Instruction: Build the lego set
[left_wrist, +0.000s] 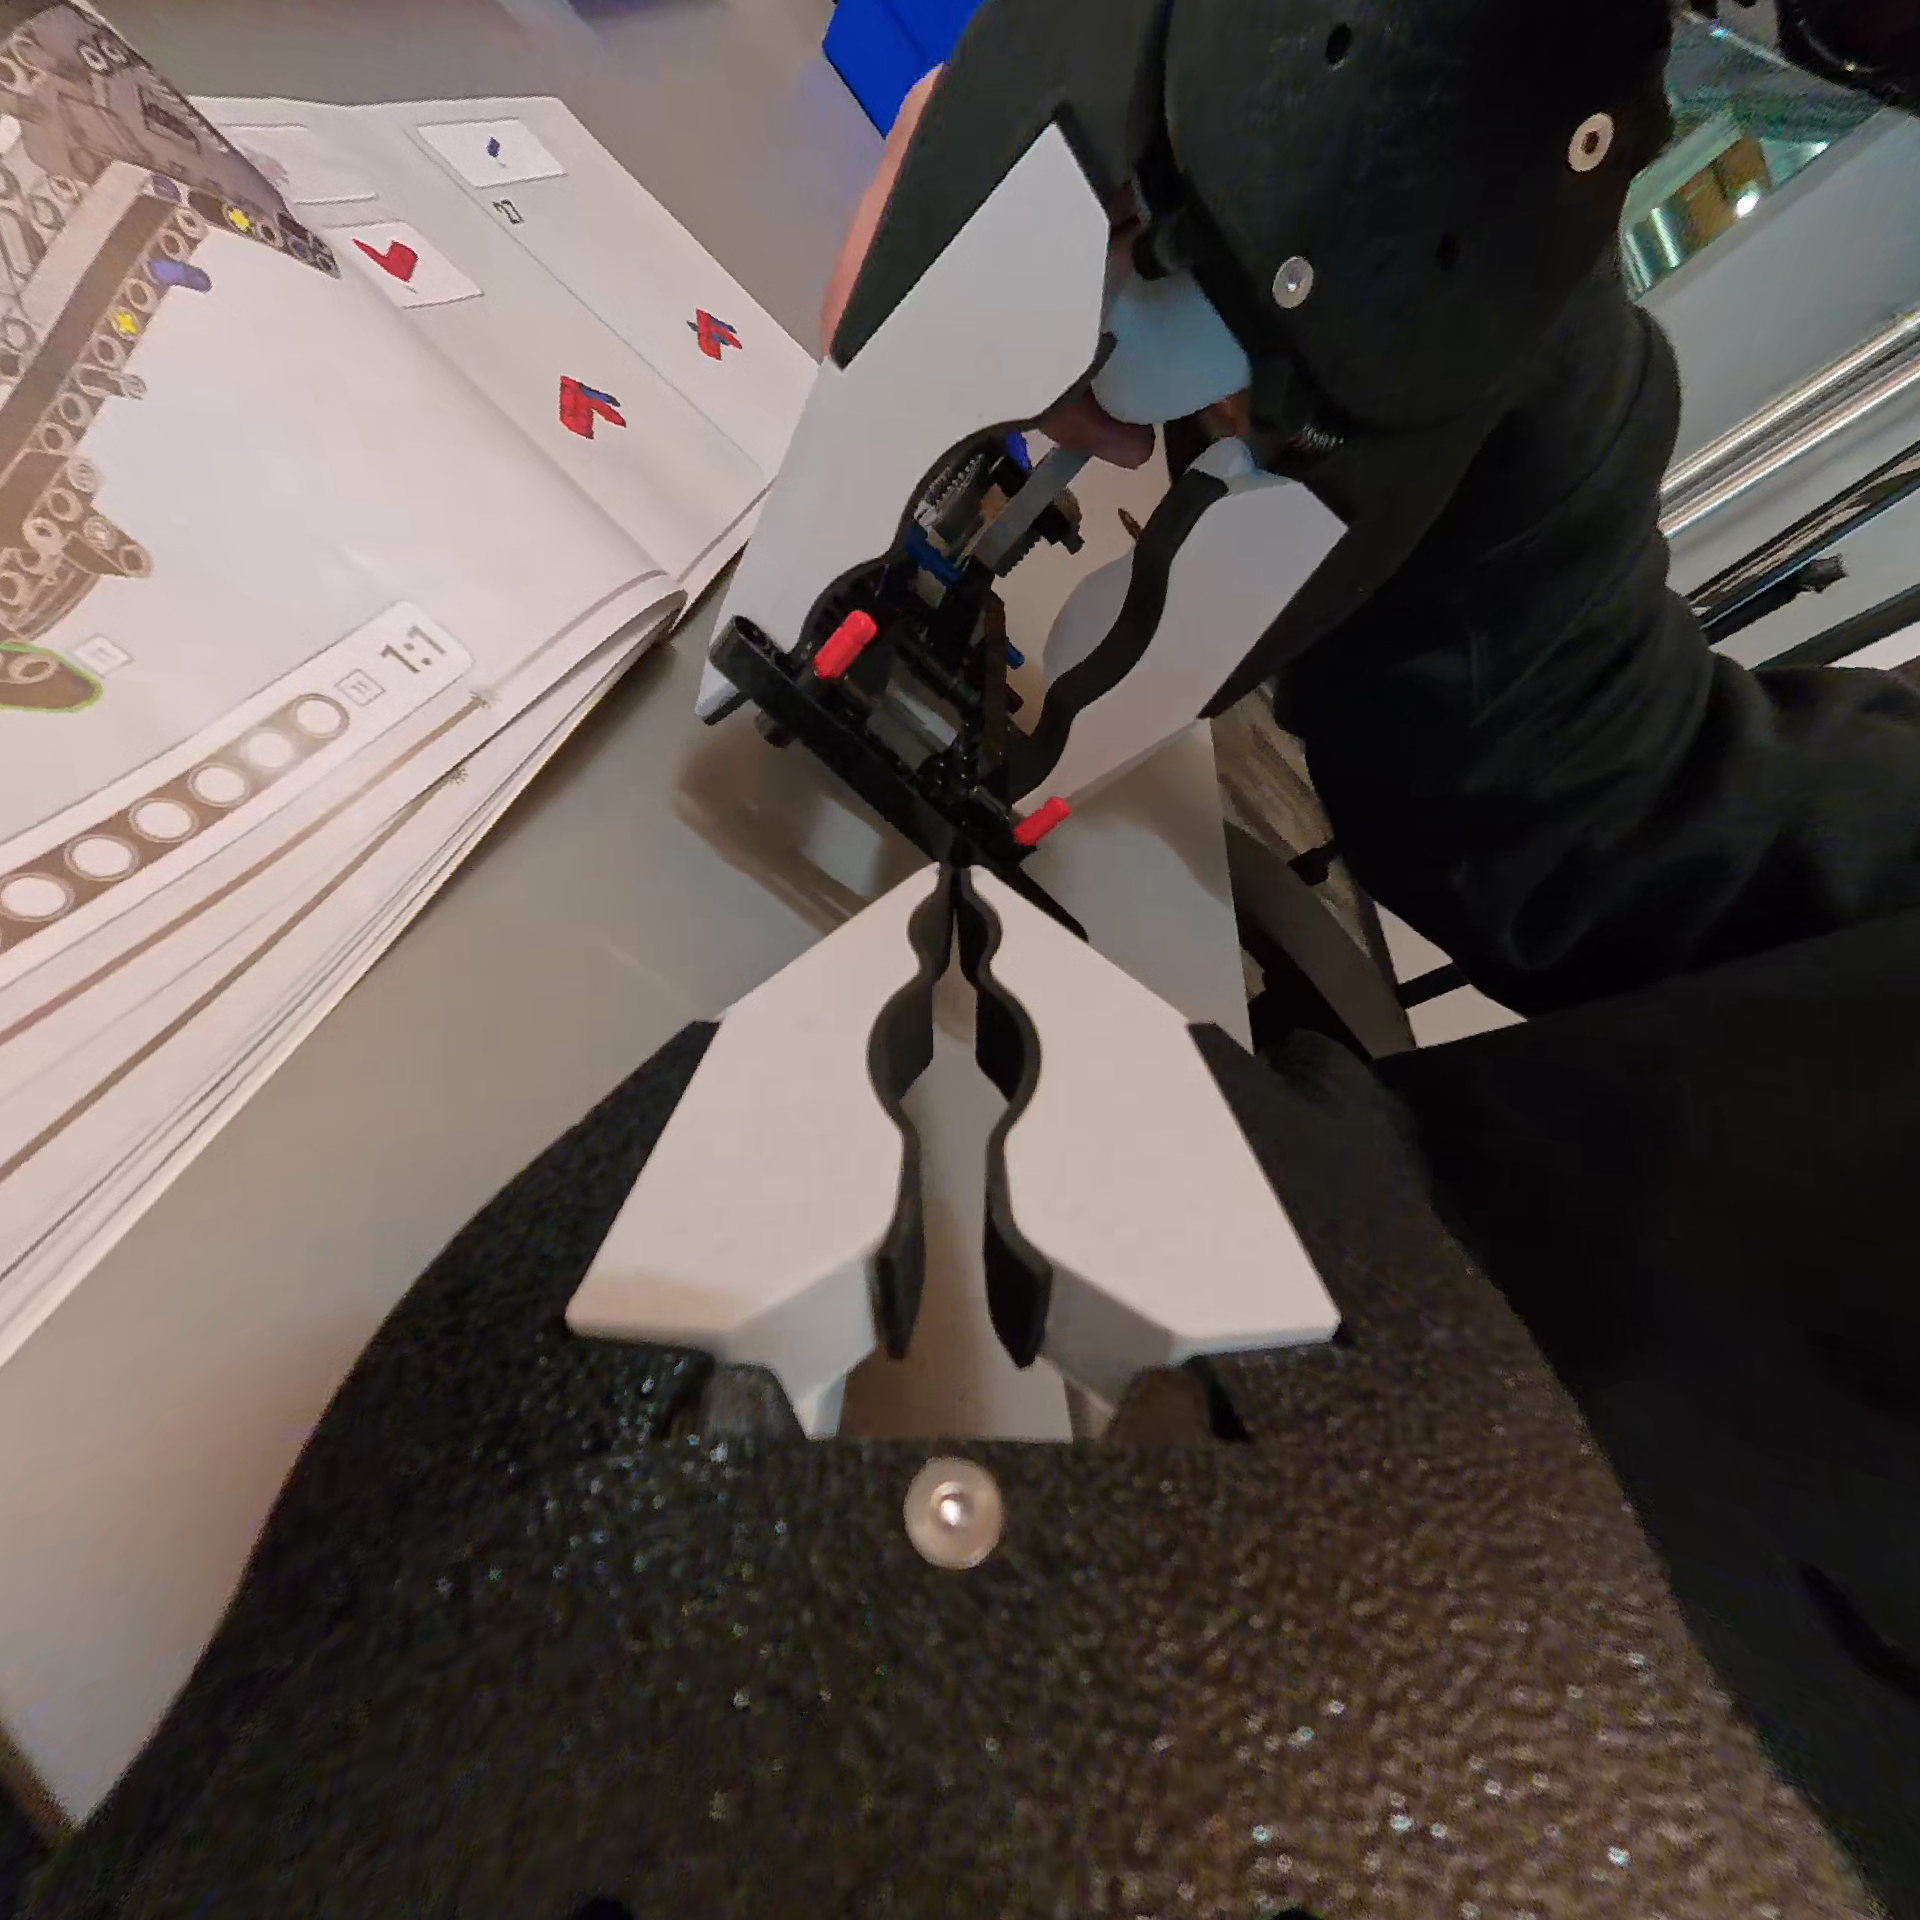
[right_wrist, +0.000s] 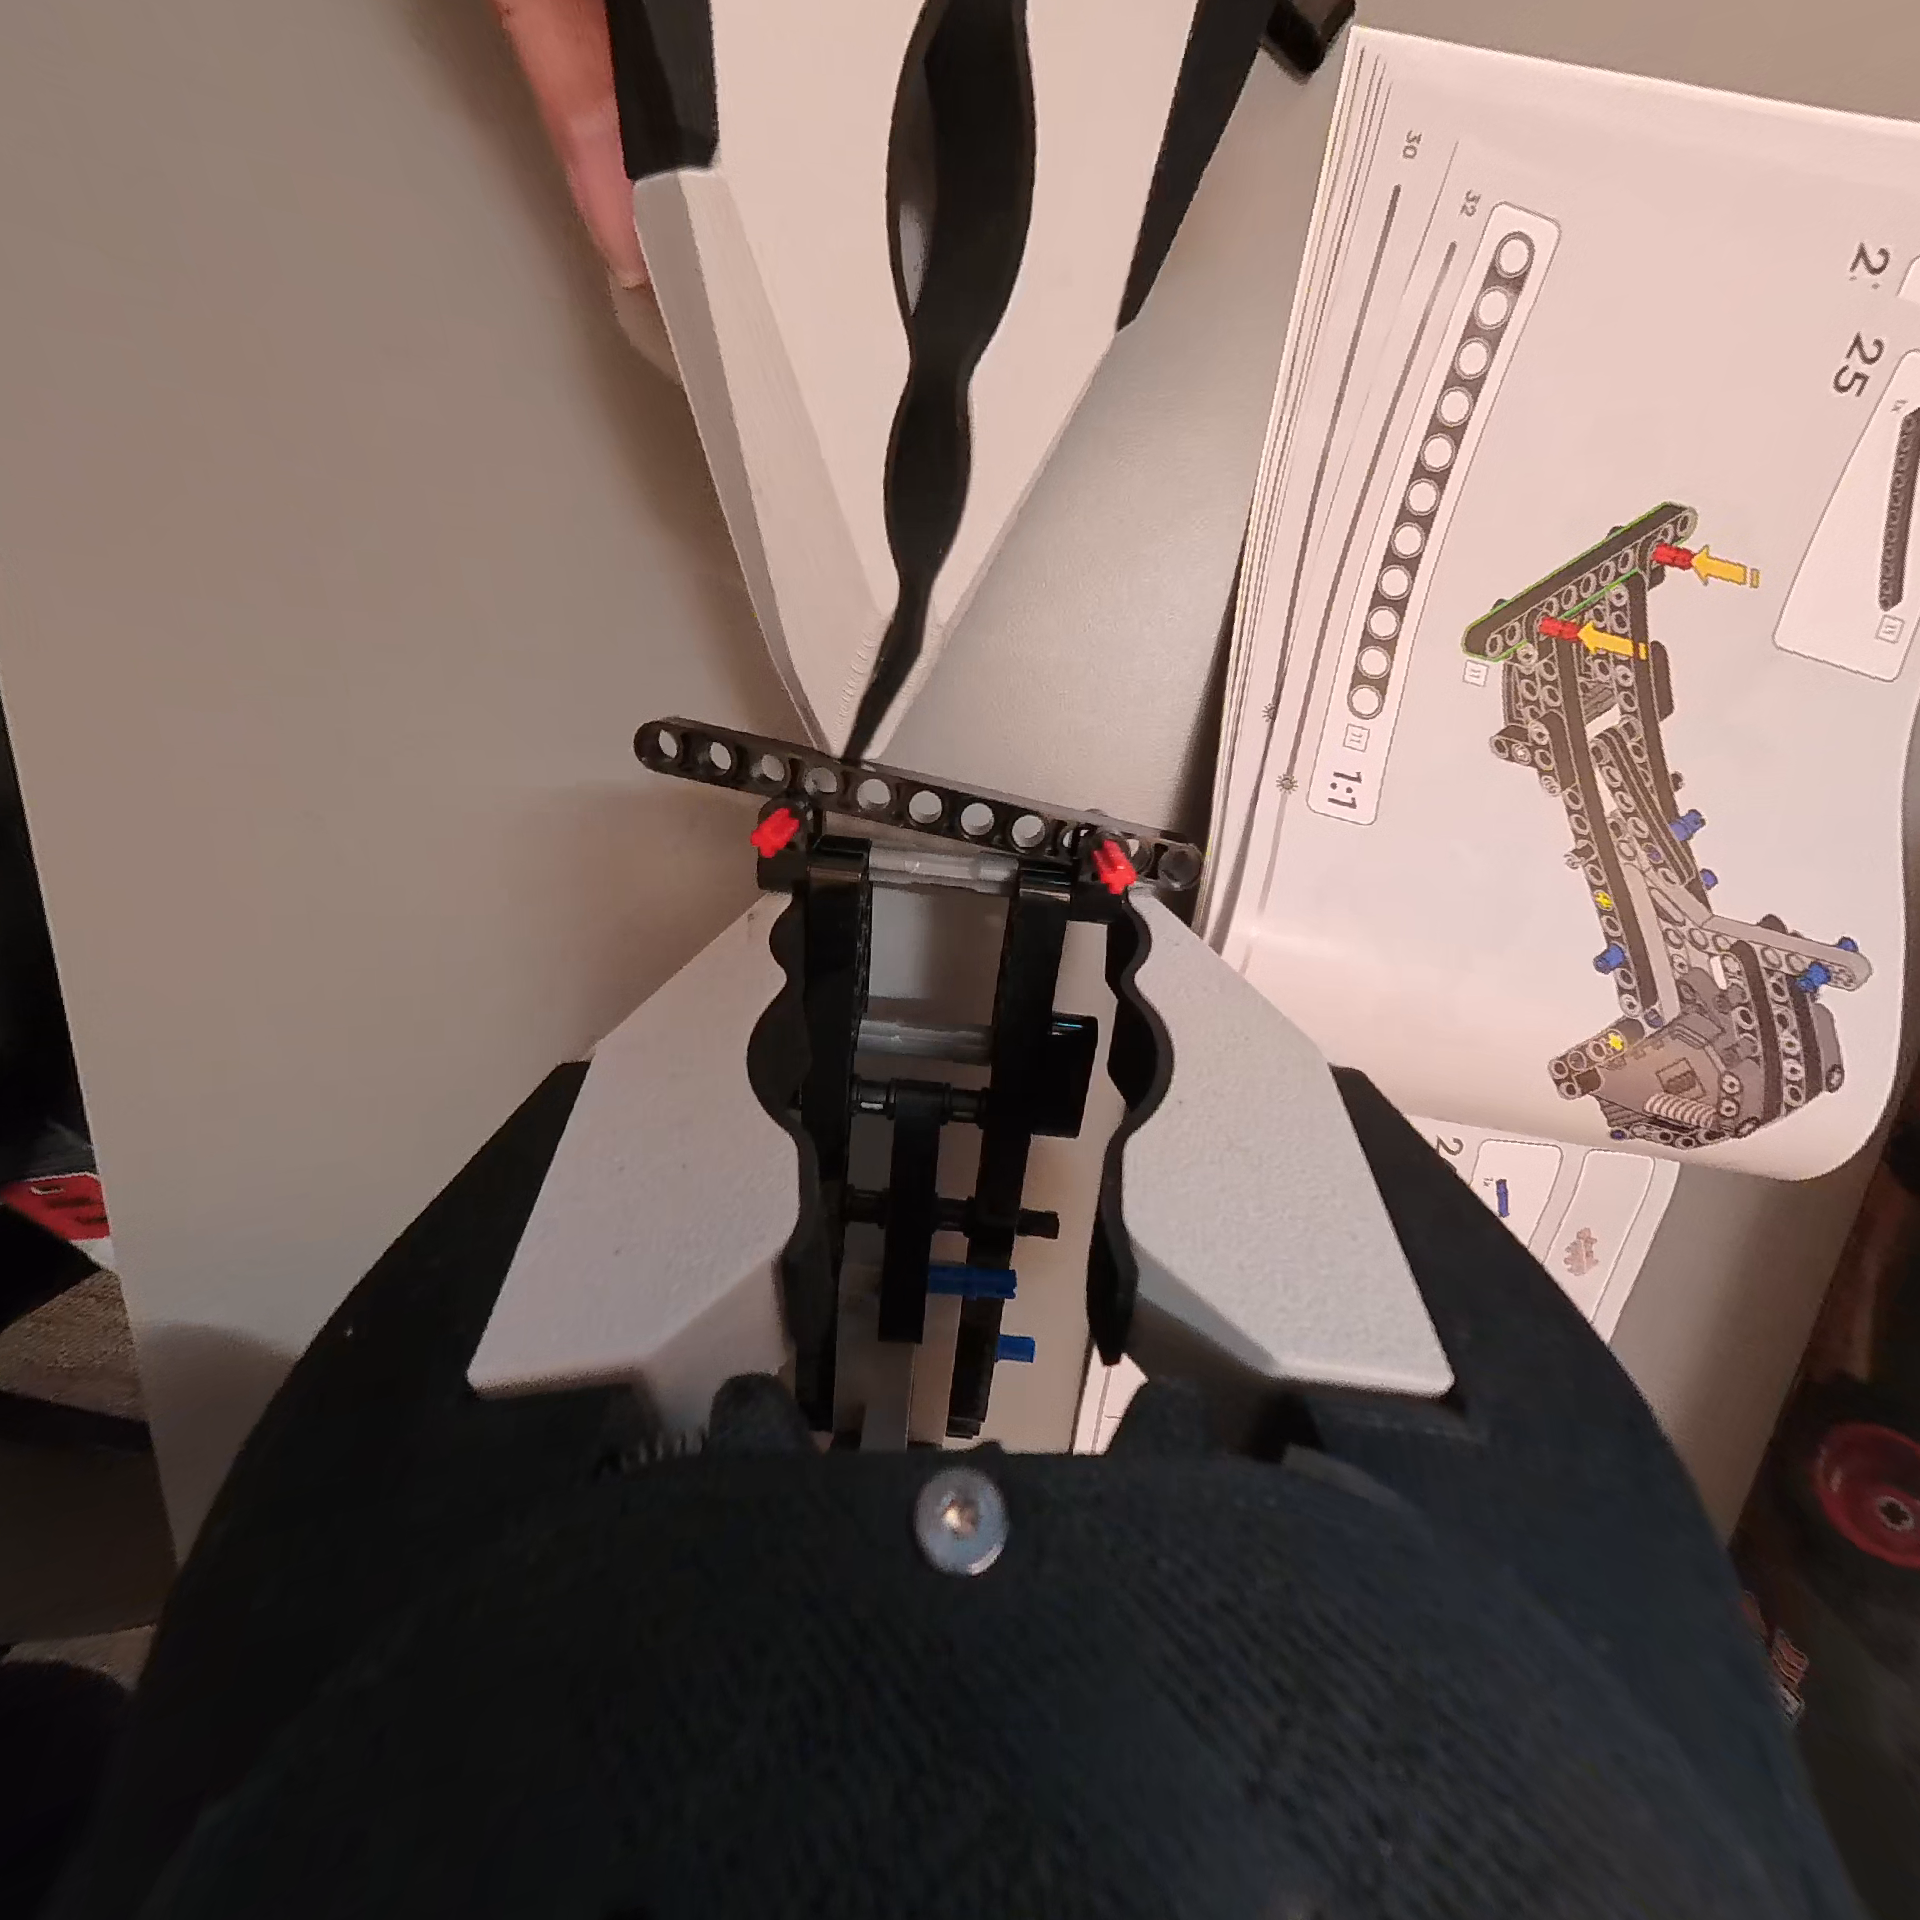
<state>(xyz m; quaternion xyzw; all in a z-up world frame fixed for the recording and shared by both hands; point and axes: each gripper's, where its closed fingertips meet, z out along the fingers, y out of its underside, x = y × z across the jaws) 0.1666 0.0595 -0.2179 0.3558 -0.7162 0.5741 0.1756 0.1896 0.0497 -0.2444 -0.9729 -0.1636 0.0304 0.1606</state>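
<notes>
My right claw is clamped on the black lego frame, which runs lengthwise between its fingers in the right wrist view. A long black holed beam lies crosswise on the frame's far end, with one red pin at its 9 o'clock side and another at 3 o'clock. My left claw has its tips pressed together right at that beam, apparently pinching its edge. The open instruction booklet lies on the pale counter at 2 o'clock.
</notes>
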